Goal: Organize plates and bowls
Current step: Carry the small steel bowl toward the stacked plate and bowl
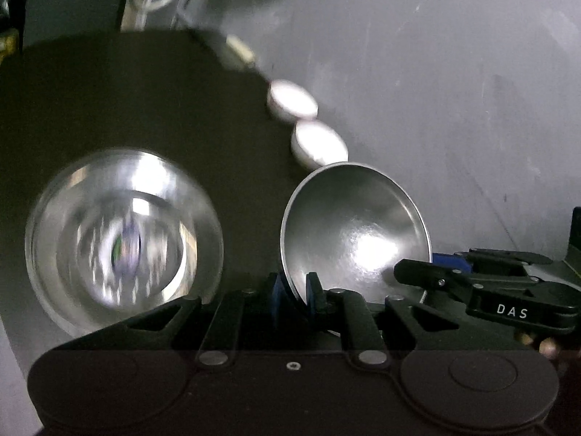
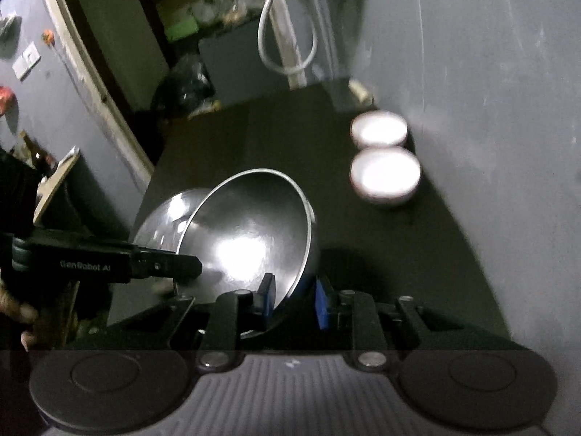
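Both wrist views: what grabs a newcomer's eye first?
A tilted steel bowl in the centre, its rim pinched by the left gripper and the right gripper at once. Behind it, two white bowls glow side by side on the dark table by the grey wall. In the left view, a blurred shiny bowl sits at left.

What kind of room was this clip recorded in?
Probably a dim home kitchen or utility corner. A dark counter runs along a bare grey wall, with two white bowls beside the wall, a steel bowl in hand, and cluttered shelves behind.
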The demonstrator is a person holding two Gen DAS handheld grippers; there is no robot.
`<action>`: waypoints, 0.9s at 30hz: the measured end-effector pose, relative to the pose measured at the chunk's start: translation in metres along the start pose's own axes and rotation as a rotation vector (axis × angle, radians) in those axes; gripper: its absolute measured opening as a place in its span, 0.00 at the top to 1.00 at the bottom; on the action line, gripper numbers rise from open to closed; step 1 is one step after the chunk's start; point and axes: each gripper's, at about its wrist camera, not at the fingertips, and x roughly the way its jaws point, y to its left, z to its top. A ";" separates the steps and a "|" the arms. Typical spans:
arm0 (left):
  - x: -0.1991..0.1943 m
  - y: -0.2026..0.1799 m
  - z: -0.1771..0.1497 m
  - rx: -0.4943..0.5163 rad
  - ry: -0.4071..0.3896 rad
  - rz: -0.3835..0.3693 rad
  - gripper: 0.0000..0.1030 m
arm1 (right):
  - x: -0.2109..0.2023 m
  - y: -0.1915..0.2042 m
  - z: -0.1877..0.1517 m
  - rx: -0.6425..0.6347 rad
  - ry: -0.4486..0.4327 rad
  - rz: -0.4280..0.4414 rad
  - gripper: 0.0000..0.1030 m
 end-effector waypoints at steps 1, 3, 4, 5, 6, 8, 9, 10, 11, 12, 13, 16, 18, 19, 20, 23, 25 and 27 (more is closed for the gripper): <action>0.000 0.001 -0.008 -0.008 0.021 0.000 0.85 | 0.000 0.001 -0.007 0.005 0.021 0.006 0.75; 0.001 0.006 -0.017 -0.024 0.059 0.006 0.86 | 0.001 0.004 -0.018 0.008 0.057 0.007 0.75; 0.000 0.007 -0.022 -0.029 0.071 0.010 0.86 | 0.001 0.006 -0.023 0.009 0.074 0.008 0.74; -0.001 0.008 -0.026 -0.028 0.085 0.016 0.86 | 0.002 0.008 -0.029 0.015 0.091 0.009 0.74; -0.001 0.011 -0.026 -0.028 0.100 0.025 0.86 | 0.003 0.008 -0.034 0.028 0.104 0.013 0.74; -0.003 0.016 -0.026 -0.039 0.136 0.045 0.86 | 0.005 0.011 -0.041 0.058 0.124 0.035 0.74; -0.004 0.019 -0.029 -0.049 0.154 0.054 0.86 | 0.007 0.013 -0.043 0.060 0.136 0.045 0.74; -0.003 0.021 -0.028 -0.058 0.167 0.059 0.86 | 0.008 0.017 -0.046 0.052 0.149 0.051 0.74; -0.001 0.024 -0.026 -0.066 0.178 0.063 0.86 | 0.010 0.019 -0.046 0.041 0.158 0.056 0.74; -0.007 0.026 -0.032 -0.072 0.186 0.065 0.86 | 0.011 0.021 -0.044 0.032 0.164 0.062 0.74; -0.007 0.027 -0.033 -0.078 0.193 0.069 0.86 | 0.012 0.023 -0.044 0.024 0.170 0.068 0.74; -0.006 0.030 -0.038 -0.089 0.213 0.086 0.86 | 0.016 0.029 -0.045 0.009 0.207 0.081 0.74; -0.008 0.032 -0.041 -0.098 0.220 0.093 0.86 | 0.020 0.033 -0.046 -0.002 0.226 0.090 0.74; -0.010 0.034 -0.044 -0.105 0.223 0.097 0.86 | 0.021 0.035 -0.046 -0.009 0.233 0.095 0.74; -0.012 0.036 -0.046 -0.111 0.226 0.101 0.86 | 0.022 0.036 -0.045 -0.017 0.239 0.100 0.74; -0.013 0.038 -0.050 -0.124 0.238 0.119 0.86 | 0.025 0.041 -0.044 -0.042 0.256 0.113 0.73; -0.014 0.037 -0.051 -0.122 0.236 0.125 0.86 | 0.028 0.043 -0.043 -0.053 0.265 0.119 0.73; -0.016 0.035 -0.051 -0.117 0.236 0.132 0.85 | 0.030 0.043 -0.043 -0.054 0.278 0.126 0.73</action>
